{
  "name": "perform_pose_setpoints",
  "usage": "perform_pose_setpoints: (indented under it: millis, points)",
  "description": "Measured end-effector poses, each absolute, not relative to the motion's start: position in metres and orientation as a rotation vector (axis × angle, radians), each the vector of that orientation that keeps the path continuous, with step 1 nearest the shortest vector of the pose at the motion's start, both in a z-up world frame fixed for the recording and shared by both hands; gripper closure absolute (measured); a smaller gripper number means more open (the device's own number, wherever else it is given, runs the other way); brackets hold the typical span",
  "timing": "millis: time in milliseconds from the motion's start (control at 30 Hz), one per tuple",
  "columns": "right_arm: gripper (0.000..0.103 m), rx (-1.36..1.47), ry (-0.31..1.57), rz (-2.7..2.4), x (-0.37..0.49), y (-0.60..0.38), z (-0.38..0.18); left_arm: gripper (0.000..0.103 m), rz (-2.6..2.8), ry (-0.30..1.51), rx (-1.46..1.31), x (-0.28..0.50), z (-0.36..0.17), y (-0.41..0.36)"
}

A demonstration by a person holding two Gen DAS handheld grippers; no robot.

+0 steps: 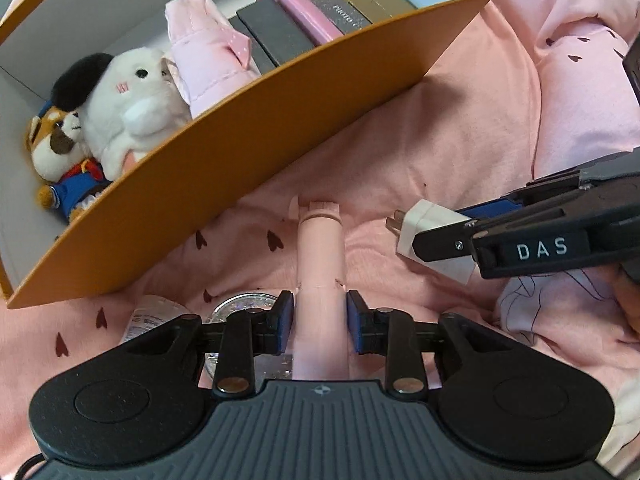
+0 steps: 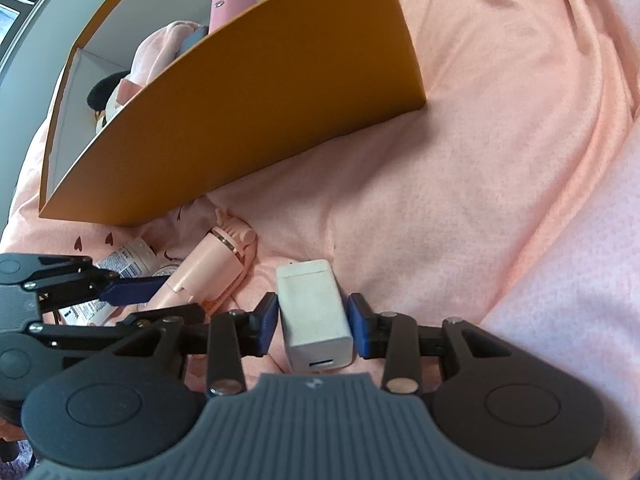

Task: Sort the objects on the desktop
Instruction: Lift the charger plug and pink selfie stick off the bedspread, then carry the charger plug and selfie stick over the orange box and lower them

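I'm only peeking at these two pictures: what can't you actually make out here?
- Small labelled bottle, right wrist view: print too small, left gripper covers part.
- Glittery round thing, left wrist view: mostly behind that gripper.
- Orange box, right wrist view: near wall hides most contents.

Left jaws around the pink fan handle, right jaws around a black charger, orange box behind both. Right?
Not quite: the charger is white, not black, as the right wrist view shows. The rest holds: left gripper straddles the pink fan handle, and the orange box sits behind both.

box (image 1: 280,120): matt orange card | sheet (image 1: 460,140): soft pink cloth | charger (image 2: 314,312): smooth white plastic
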State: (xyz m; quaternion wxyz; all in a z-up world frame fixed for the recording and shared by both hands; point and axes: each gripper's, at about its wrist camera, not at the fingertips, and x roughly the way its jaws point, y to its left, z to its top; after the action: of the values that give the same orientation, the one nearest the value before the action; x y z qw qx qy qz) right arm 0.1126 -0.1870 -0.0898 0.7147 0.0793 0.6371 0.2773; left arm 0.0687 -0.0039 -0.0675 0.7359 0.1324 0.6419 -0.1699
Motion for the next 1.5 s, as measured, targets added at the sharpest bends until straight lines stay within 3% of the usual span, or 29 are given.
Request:
perform_pose_setpoints:
  millis: [367,933,1233,1500]
  points:
    - [0.067,0.132,1.415,0.667,0.11,-0.184,-0.082,0.073,-0.4,1.332,0.293,0.049,-0.036,0.004]
    - [0.067,0.09,1.158,0.839,0.117,-0.197,0.011,0.073,-0.437,1.076,0.228,0.047,0.068,0.012]
    - [0.068,0.008,0.987,0.909,0.144,-0.185,0.066,0.073,-0.404,0.902,0.517,0.091,0.095,-0.006]
    - [0.068,-0.127,0.903,0.898,0.188,-0.155,0.064,0.073,-0.417,0.81,0.948,0.147,0.04,-0.038]
